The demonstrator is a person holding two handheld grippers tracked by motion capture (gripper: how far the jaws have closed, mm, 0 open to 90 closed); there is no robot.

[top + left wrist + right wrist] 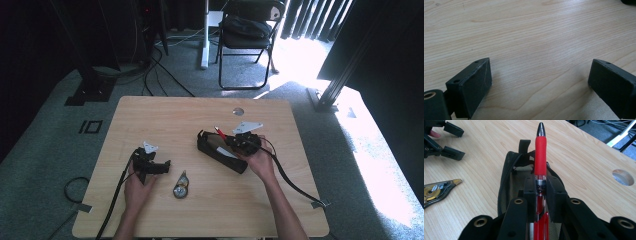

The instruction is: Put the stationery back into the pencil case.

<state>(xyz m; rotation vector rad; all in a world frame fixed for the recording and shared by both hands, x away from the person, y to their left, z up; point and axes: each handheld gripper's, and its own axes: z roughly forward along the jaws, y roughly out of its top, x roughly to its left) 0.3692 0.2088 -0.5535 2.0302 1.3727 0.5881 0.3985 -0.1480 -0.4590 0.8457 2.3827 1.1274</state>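
Red pen (540, 152) clamped in right gripper (541, 192), barrel lettering unreadable

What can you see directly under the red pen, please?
The open black pencil case lies under the red pen, showing its tan lining. The right gripper covers its near end, hiding any contents.

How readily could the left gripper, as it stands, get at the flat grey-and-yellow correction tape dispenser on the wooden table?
Probably readily: the left gripper is open and holds nothing, and the correction tape dispenser lies apart from it with bare wooden table between.
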